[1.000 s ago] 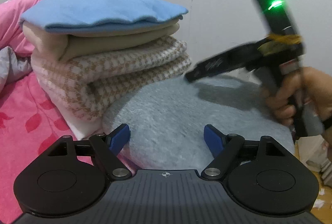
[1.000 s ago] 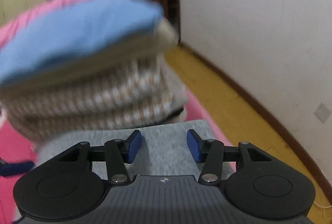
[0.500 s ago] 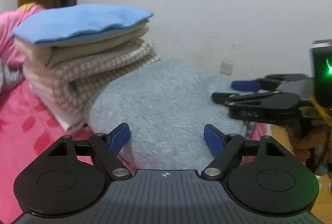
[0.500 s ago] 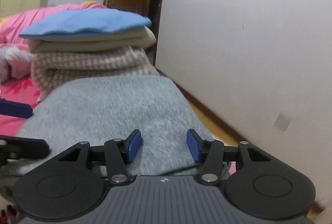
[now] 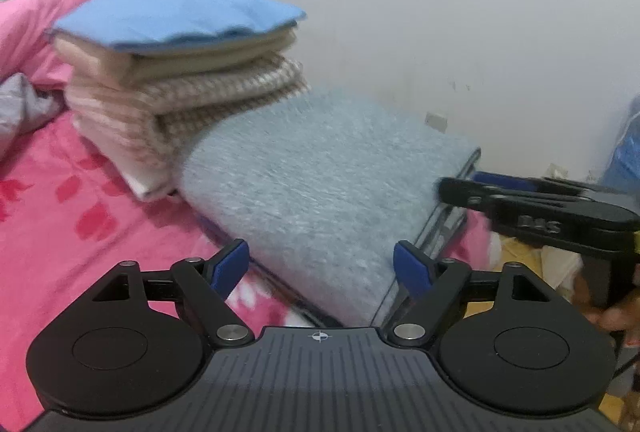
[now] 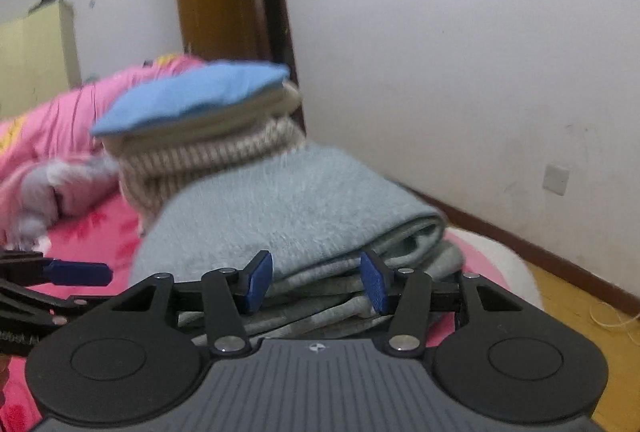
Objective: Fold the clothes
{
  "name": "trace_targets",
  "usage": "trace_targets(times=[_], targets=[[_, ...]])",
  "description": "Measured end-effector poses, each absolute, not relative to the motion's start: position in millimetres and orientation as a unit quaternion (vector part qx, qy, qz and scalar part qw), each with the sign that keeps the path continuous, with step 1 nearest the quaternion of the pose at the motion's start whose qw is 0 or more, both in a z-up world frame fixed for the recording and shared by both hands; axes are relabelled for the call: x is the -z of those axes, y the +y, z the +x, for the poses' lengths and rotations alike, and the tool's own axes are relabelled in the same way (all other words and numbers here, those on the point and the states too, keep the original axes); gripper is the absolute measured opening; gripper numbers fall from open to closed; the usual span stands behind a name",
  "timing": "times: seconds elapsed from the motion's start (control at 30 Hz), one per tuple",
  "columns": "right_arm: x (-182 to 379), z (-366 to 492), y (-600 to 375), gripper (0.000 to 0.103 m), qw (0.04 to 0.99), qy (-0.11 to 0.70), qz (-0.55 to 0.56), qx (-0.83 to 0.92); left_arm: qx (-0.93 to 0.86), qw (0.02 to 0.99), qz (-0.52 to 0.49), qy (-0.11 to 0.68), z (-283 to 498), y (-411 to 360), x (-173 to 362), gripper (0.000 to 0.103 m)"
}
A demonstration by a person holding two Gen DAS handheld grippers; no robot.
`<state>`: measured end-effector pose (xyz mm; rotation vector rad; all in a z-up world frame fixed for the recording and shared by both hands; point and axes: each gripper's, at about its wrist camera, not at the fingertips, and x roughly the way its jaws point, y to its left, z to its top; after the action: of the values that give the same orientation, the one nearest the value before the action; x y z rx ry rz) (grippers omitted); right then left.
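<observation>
- Over the last second the right gripper [image 6: 316,282] has swung away from the stack of folded clothes [image 5: 180,72] and come round to the open, layered end of the folded grey-blue fleece blanket [image 5: 320,192]; the left wrist view, which had it up near the stack, now shows it low at the blanket's right edge.
- The left gripper [image 5: 320,268] has drawn back a little too, so that the near end of the blanket now fills the space ahead of it.
- Judged from this, the fold on the blanket looks finished and both hands are lining up on it, probably to lift it or square it beside the stack.
- The left jaws are opening and stand wide; the blanket's near end lies between and just beyond the blue pads [image 5: 228,264], which do not press on it.
- The right jaws are partly spread, with the blanket's stacked layers right in front of the gap; no pad visibly pinches cloth.
- The blanket lies on the pink bedspread [image 5: 80,212], its far end touching the base of the stack, which is topped by a blue piece.
</observation>
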<state>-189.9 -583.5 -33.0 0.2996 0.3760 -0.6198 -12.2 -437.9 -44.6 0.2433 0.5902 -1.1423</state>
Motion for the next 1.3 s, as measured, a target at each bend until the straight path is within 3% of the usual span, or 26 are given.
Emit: trace_targets(times=[0.07, 0.17, 0.23, 0.3, 0.4, 0.6, 1.3], targets=[[31, -199, -573, 0.054, 0.920, 0.183, 0.158, 0.308, 0.519, 0.801, 0.100, 0.281, -16, -424, 38, 0.086], [34, -216, -552, 0.063, 0.915, 0.189, 0.186, 0.305, 0.508, 0.803, 0.073, 0.302, -20, -401, 29, 0.099], [33, -225, -538, 0.082, 0.912, 0.190, 0.201, 0.303, 0.503, 0.807, 0.064, 0.303, -26, -387, 23, 0.102], [32, -228, -525, 0.093, 0.908, 0.193, 0.210, 0.308, 0.493, 0.812, 0.064, 0.304, -31, -374, 18, 0.103], [27, -226, -509, 0.099, 0.902, 0.199, 0.206, 0.322, 0.481, 0.817, 0.069, 0.309, -35, -359, 13, 0.103], [15, -227, -480, 0.102, 0.888, 0.216, 0.197, 0.355, 0.462, 0.817, 0.072, 0.337, -38, -336, 13, 0.103], [-7, -220, -435, 0.103, 0.874, 0.247, 0.191, 0.372, 0.452, 0.832, 0.084, 0.311, -65, -305, -3, 0.103]])
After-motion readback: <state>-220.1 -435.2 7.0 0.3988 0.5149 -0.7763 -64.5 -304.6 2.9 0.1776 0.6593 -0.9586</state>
